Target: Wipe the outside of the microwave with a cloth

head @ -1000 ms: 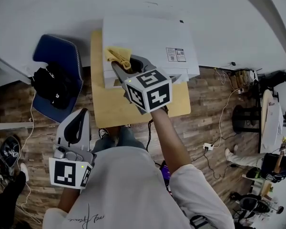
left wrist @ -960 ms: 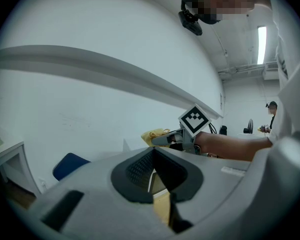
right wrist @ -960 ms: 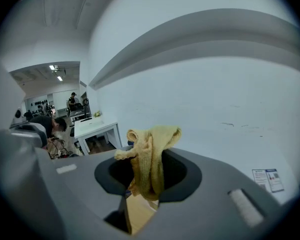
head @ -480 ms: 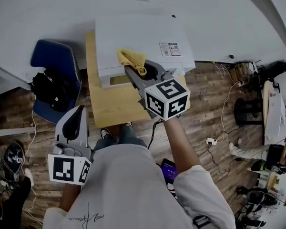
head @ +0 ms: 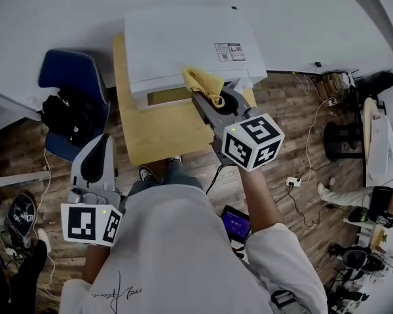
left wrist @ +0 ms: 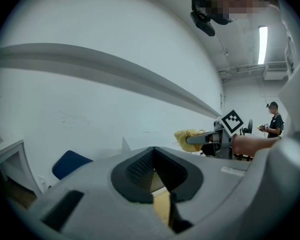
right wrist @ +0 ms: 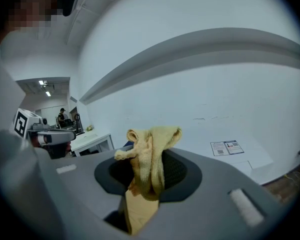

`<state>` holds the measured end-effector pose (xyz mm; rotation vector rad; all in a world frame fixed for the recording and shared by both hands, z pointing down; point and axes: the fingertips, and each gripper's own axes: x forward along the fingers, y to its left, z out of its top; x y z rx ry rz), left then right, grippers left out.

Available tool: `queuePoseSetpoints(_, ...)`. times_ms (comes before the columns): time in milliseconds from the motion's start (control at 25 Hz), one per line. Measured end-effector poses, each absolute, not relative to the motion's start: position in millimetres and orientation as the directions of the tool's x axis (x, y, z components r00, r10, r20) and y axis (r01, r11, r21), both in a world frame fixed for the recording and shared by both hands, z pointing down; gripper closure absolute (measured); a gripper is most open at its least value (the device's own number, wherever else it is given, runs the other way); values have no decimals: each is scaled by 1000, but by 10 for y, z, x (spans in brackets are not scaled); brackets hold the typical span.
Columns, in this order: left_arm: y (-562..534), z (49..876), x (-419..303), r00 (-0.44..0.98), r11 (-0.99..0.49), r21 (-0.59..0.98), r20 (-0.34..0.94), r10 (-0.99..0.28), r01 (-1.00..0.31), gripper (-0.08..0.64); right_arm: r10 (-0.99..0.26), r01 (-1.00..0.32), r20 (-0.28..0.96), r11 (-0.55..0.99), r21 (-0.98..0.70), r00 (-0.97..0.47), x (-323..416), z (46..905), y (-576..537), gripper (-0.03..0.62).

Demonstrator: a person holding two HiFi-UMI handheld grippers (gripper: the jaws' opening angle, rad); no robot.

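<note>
Mid-wipe, likely: the right gripper [head: 202, 101] fingers pinch the cloth [head: 203, 84] on the microwave [head: 177, 44] front top edge; the left gripper [head: 102, 141] is closed, empty. Next, drag the cloth along, keeping contact.

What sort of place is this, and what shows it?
Probably a lab or workshop room, not a kitchen: the microwave sits on a small wooden table, and cables and a power strip trail over the floor.

Bright, even indoor light with soft shadows. Fisheye bending and dark corners (strongest in both gripper views); a ceiling lamp [left wrist: 262, 45] glares; the near foreground is soft.
</note>
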<state>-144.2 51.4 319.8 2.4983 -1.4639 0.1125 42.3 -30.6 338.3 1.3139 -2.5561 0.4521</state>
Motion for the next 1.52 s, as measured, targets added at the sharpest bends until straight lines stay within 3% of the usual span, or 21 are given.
queuePoseSetpoints(520, 497, 3435, -1383, 477, -439, 196, 238, -846, -877, 566, -792, -855, 323, 485, -182, -518, 748, 3465, 171, 471)
queuePoseSetpoints(760, 443, 3558, -1405, 484, -404, 315, 243, -841, -859, 566, -803, -865, 322, 463, -193, -502, 794, 3523, 303, 472)
queuePoseSetpoints(1520, 336, 3645, -1441, 496, -436, 261, 249, -832, -861, 566, -786, -869, 372, 463, -177, -494, 729, 3620, 340, 477)
